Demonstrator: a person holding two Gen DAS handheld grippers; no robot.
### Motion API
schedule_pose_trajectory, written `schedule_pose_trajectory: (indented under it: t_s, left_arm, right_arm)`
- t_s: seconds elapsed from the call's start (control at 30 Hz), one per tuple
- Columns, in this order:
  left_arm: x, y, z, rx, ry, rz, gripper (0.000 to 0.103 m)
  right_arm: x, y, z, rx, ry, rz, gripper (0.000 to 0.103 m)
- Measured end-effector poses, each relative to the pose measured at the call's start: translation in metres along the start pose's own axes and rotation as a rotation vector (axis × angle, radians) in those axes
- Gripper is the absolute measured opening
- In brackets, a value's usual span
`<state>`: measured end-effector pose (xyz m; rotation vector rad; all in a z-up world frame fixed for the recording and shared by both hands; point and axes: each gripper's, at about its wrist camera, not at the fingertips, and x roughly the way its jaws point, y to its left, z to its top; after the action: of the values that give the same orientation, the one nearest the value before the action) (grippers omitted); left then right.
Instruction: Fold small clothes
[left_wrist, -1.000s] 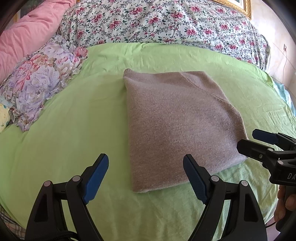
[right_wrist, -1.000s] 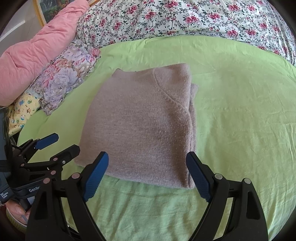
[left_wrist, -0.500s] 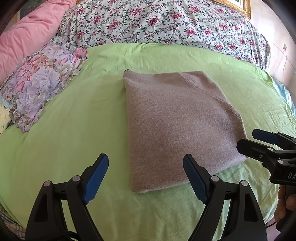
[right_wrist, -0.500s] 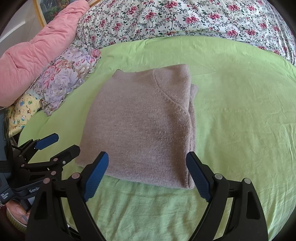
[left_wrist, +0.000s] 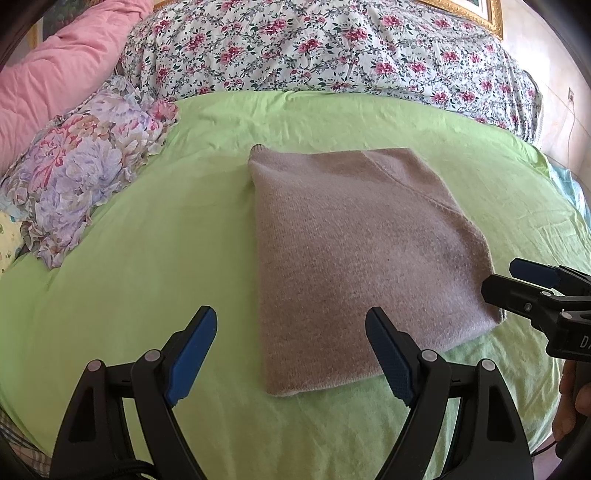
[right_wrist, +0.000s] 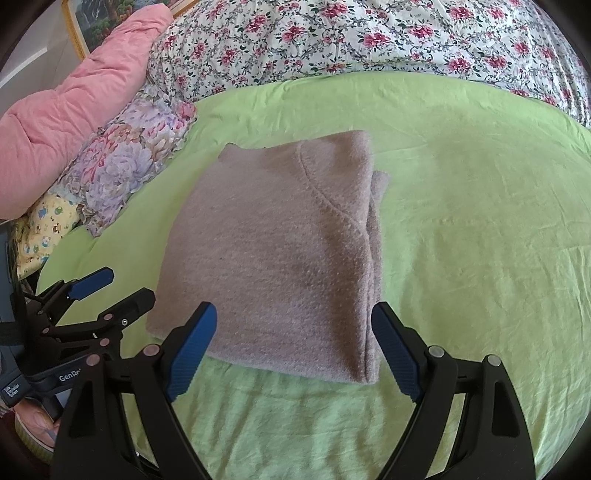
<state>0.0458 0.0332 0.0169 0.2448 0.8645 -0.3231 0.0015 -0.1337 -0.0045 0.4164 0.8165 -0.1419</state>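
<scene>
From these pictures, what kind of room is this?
Most likely a bedroom: a bed with a green sheet, flowered bedding and pillows, and a folded sweater on it.

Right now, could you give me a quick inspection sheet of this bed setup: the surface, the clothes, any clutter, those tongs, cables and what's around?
Surface: green bedsheet, lightly wrinkled.
Job's things: one grey knitted garment, folded into a flat rectangle, layered edges on its right side in the right wrist view.
Clutter: nothing seen on the sheet besides the garment.
Grippers: left tongs open, empty, at the garment's near left corner; right tongs open, empty, at its near right edge.
Cables: a thin cord on the wall at far right.
Surroundings: floral duvet, pink quilt, lilac floral pillow, gold picture frame.
</scene>
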Motion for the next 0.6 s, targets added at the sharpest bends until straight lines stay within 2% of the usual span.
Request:
schedule_pose_trajectory:
  t_s: [0.6]
  left_arm:
    - [0.0025,-0.0006,0.005,-0.008,0.011,0.007,0.083]
  right_arm:
    - [0.0021,-0.0061,0.0032,0.006,-0.002,0.004,0.086]
